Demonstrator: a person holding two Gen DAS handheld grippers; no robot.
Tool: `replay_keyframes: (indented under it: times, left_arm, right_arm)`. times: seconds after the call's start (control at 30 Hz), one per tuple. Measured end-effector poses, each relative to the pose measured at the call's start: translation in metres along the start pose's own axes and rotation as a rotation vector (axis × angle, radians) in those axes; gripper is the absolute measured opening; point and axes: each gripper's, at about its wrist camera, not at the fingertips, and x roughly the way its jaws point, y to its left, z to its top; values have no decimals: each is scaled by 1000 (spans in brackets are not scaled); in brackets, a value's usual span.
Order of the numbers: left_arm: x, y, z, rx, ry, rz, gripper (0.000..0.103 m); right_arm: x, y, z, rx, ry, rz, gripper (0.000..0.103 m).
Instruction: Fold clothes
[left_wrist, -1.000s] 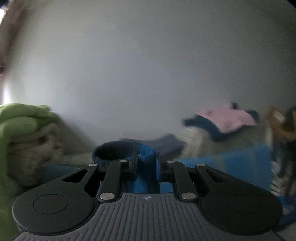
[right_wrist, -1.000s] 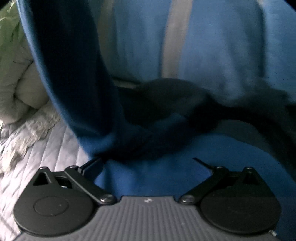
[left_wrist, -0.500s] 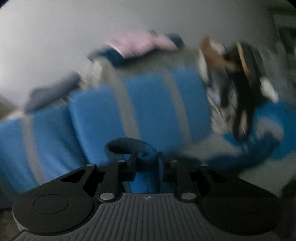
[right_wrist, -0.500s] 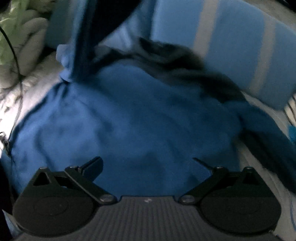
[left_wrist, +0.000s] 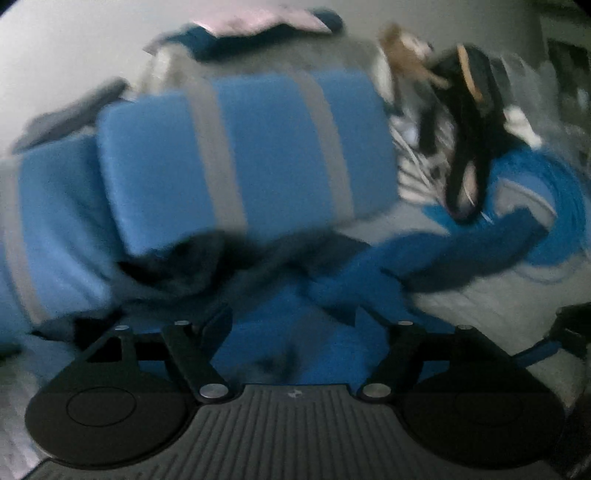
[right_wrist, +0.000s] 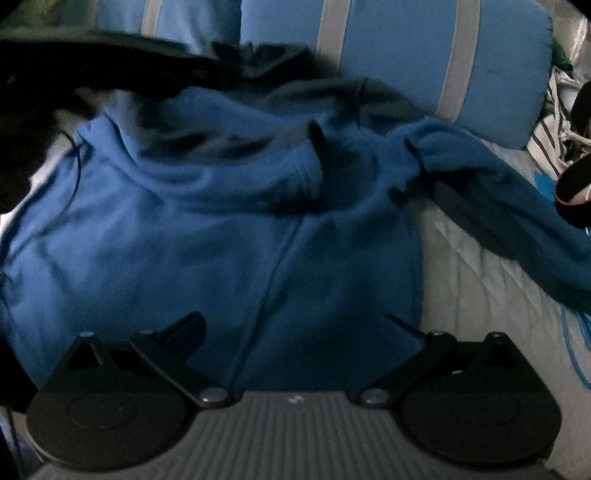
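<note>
The fleece (right_wrist: 207, 236) is being laid out on the quilted bed (right_wrist: 480, 280) ahead of the first fold, judging by its spread; one sleeve (right_wrist: 517, 206) is trailing rightward. That soft, thick sleeve is probably being targeted next. Both the left gripper (left_wrist: 295, 325) and right gripper (right_wrist: 291, 325) are being held open, empty.

Hoodie (right_wrist: 207, 236) flat on quilt (right_wrist: 480, 280), pillow (right_wrist: 399, 51) behind it, sleeve (right_wrist: 517, 206) trailing right.

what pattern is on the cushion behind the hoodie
Light blue with vertical grey stripes; the cushion shows best in the right wrist view.
</note>
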Motion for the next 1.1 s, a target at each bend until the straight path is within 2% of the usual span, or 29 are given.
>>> replay_keyframes:
  times: [0.1, 0.17, 0.3, 0.43, 0.5, 0.7, 0.77, 0.93, 1.1]
  left_arm:
    - [-17, 44, -13, -73, -40, 65, 74]
    - [-27, 74, -26, -134, -50, 115, 74]
    - [-28, 115, -56, -266, 7, 197, 74]
    - [-22, 132, -70, -297, 86, 256, 74]
    - [-24, 135, -73, -283, 80, 259, 74]
    - [-28, 137, -85, -270, 52, 273, 74]
    - [-26, 140, -90, -275, 59, 266, 74]
    - [-26, 146, -101, -280, 68, 275, 74]
    - [-25, 155, -108, -332, 89, 277, 74]
  right_arm:
    - [-3, -3, 15, 34, -81, 109, 103]
    - [-2, -7, 26, 53, -142, 144, 103]
    - [16, -22, 55, 114, -255, 176, 103]
    - [47, -47, 58, 312, -205, 239, 101]
    - [63, -59, 59, 414, -175, 272, 99]
    - [110, -94, 58, 711, -72, 370, 79]
    - [120, -98, 51, 783, -37, 402, 76]
    - [132, -100, 42, 908, -68, 481, 75]
    - [134, -100, 38, 962, -95, 472, 71]
